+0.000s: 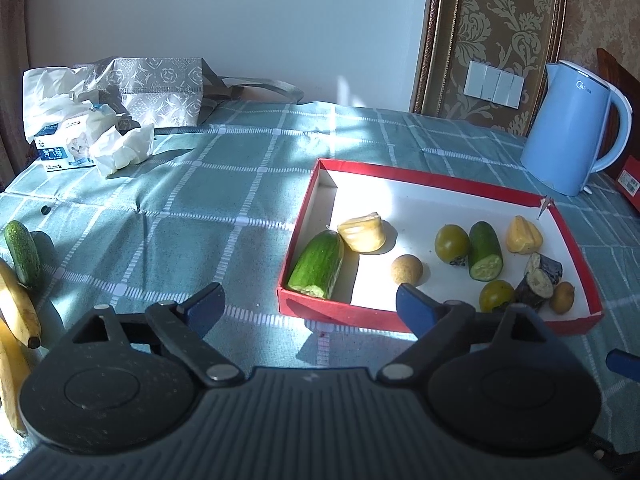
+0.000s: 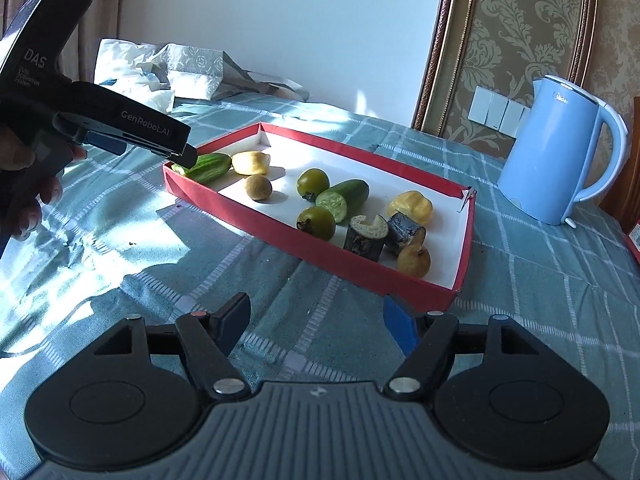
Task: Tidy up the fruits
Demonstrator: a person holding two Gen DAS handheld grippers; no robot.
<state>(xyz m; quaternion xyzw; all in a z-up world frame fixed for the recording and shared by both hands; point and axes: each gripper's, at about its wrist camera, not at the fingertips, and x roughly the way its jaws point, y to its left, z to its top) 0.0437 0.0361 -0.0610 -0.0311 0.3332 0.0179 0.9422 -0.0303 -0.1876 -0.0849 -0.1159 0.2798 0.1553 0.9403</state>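
A red box [image 1: 440, 178] with a white floor holds a cucumber half [image 1: 318, 266], two yellow pieces [image 1: 364, 232], two green round fruits [image 1: 452, 242], a second cucumber piece [image 1: 486, 252], dark eggplant chunks [image 1: 540, 276] and small brown fruits [image 1: 406, 268]. My left gripper [image 1: 310, 304] stands open and empty just in front of the box's near left corner. In the right wrist view its tip [image 2: 186, 158] hovers over the cucumber half [image 2: 210, 166]. My right gripper [image 2: 316, 316] is open and empty before the box's near wall [image 2: 320, 256]. A small whole cucumber [image 1: 22, 252] and bananas [image 1: 20, 304] lie on the cloth at far left.
A blue kettle [image 1: 568, 128] stands right of the box, near the back. A tissue pack [image 1: 64, 148] with crumpled tissues and a patterned bag [image 1: 160, 88] sit at the back left. Another red box [image 1: 630, 180] shows at the right edge. A hand [image 2: 36, 188] holds the left gripper.
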